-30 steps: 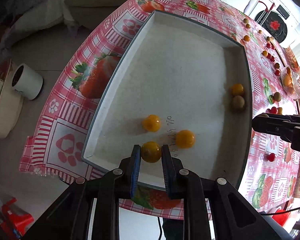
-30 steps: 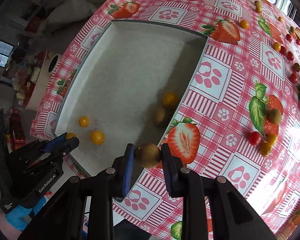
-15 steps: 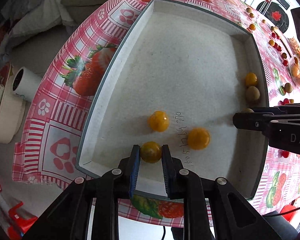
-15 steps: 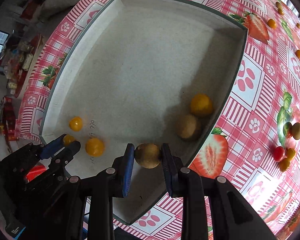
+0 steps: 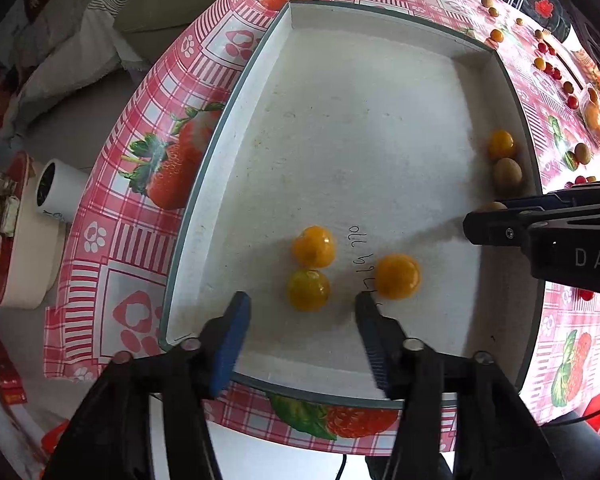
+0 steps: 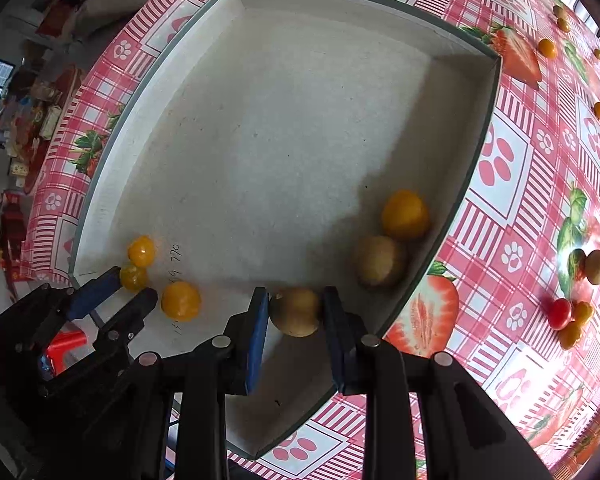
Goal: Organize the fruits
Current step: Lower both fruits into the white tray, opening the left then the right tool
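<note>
Brown fruit: a round, dull brown fruit (image 6: 296, 311) sits between the 2 fingers of the right gripper (image 6: 296, 316), low over the tray floor near the tray's near-right corner; whether it touches the floor cannot be told.
Right gripper state: clamped on the brown fruit, both pads against its sides.
Key relation: a second brown fruit (image 6: 379, 261) lies just ahead and to the right of the held one, touching an orange fruit (image 6: 405, 214) beside the tray's right wall; the likely drop spot is next to this pair, a short way forward and right.
Greenish-yellow fruit: a round fruit (image 5: 308, 289) rests on the tray floor, free, directly ahead of the left gripper (image 5: 302, 306) and touching a yellow fruit (image 5: 313, 246) beyond it.
Left gripper state: spread wide, holding nothing, its fingers flanking the greenish-yellow fruit without contact.
Third orange fruit: 1 more (image 5: 398, 276) lies just beside the left gripper's right finger.
Tray: a shallow white tray (image 5: 220, 128) with a grey rim on a red strawberry-print tablecloth (image 6: 540, 184).
Loose fruits: many small red, orange and brown fruits (image 6: 560, 313) lie on the cloth to the right, nearer the right gripper.
</note>
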